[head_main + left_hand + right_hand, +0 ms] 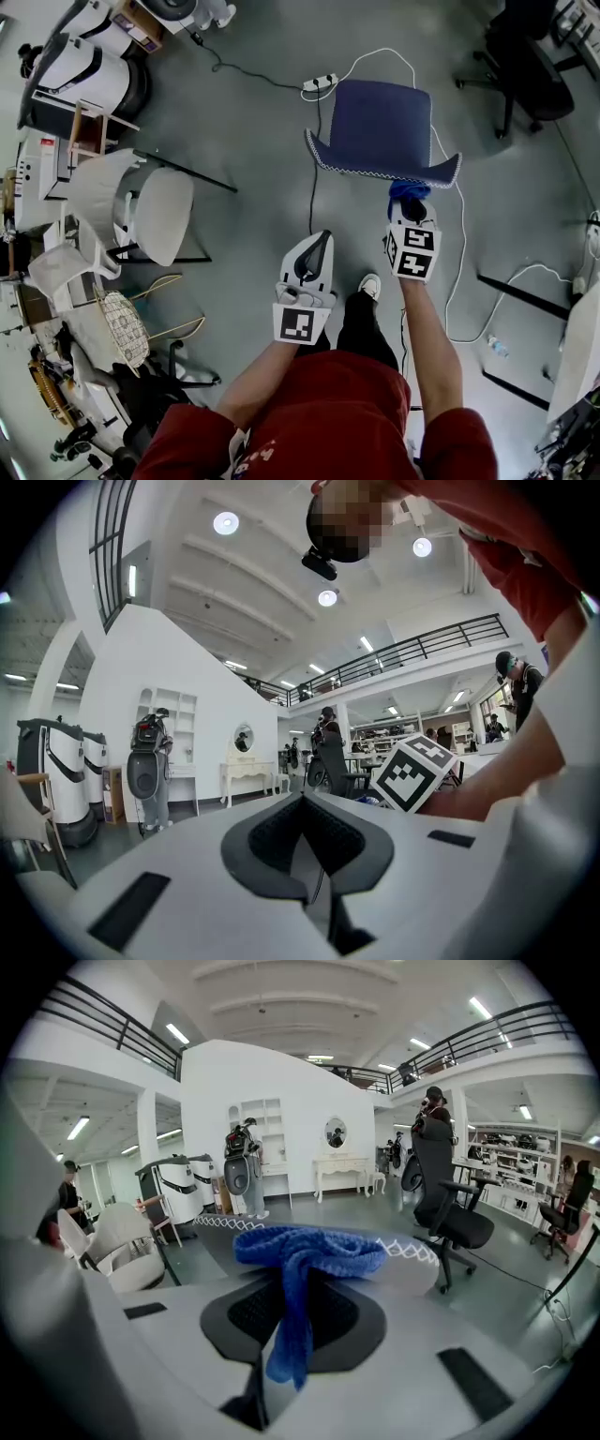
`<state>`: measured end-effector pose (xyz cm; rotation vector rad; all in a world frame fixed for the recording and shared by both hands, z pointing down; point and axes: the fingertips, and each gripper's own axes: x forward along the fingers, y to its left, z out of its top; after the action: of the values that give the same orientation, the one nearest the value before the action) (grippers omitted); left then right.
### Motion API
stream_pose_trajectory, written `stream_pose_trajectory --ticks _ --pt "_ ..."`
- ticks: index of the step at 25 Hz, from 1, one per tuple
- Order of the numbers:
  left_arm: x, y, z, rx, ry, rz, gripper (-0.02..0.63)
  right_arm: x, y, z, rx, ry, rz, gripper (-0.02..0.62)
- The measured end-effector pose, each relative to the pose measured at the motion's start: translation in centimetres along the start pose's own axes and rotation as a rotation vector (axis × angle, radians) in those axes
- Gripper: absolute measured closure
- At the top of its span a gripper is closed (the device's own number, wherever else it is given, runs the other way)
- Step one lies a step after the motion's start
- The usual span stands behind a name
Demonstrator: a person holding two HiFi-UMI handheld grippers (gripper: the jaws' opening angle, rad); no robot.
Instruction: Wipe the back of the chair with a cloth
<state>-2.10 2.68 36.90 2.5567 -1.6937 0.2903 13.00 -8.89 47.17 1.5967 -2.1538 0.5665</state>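
Right hand-held gripper (412, 214) is clenched on a bright blue knitted cloth (408, 190). In the right gripper view the cloth's bunched end (305, 1249) spills forward over the jaw tips, and a tail hangs down between the dark pads. Left hand-held gripper (317, 246) has its jaws pressed together with nothing between them. It hangs beside the right one but lower in the head view, well short of the chair.

Directly ahead of the right hand-held gripper stands the dark blue upholstered chair with white zigzag trim (380, 127), on the grey floor (244, 216). Its trimmed rim (394, 172) runs crosswise to the person, from lower left to upper right. The cloth sits at or just over that rim near its right end; whether it is pressing on the fabric I cannot tell.

By my reading, wiping is about to begin or is at the very edge of the back. The right hand is the nearer one and carries the cloth, so the stroke would run leftward along the rim's long axis. The left hand-held gripper has no evident part in it.
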Motion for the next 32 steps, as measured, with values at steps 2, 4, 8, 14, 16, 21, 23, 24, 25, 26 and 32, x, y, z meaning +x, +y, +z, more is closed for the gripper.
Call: stream_pose_trajectory --ticks 2,4,8,14,16,21,23,24,25,26,32 --pt "-0.1 0.5 -0.1 -0.004 -0.007 0.006 0.592 0.0 -0.1 0.0 0.002 -0.011 -0.010 0.534" --pt "-0.3 1.1 -0.4 0.000 -0.006 0.015 0.592 -0.1 0.1 -0.2 0.003 -0.024 -0.016 0.534" --pt "0.5 2.5 -2.7 0.007 0.018 0.021 0.592 1.4 0.9 -2.5 0.004 -0.010 -0.005 0.534" --pt "2.1 4.4 -7.2 0.033 -0.068 0.020 0.592 6.6 3.6 -10.5 0.018 0.076 0.033 0.534" --pt "2.7 5.1 -9.7 0.012 -0.062 0.031 0.592 9.2 4.2 -13.0 0.018 0.085 0.041 0.534" --pt "4.9 5.9 -16.6 -0.012 -0.066 0.041 0.592 15.1 4.7 -19.5 0.036 0.109 0.046 0.534" --pt "5.7 6.5 -19.4 -0.010 -0.068 0.045 0.592 17.3 4.5 -21.8 0.047 0.118 0.032 0.534" --pt "6.1 6.8 -20.8 -0.013 -0.060 0.048 0.592 18.4 4.3 -22.8 0.058 0.122 0.022 0.534" --pt "6.4 7.0 -22.2 -0.017 -0.050 0.050 0.592 19.5 4.1 -23.6 0.077 0.125 0.013 0.534" --pt "6.7 7.2 -23.4 -0.018 -0.040 0.050 0.592 20.4 3.9 -24.3 0.102 0.126 0.007 0.534" --pt "7.1 8.0 -27.4 -0.019 0.004 0.043 0.592 25.7 3.7 -25.0 0.132 0.115 -0.007 0.534"
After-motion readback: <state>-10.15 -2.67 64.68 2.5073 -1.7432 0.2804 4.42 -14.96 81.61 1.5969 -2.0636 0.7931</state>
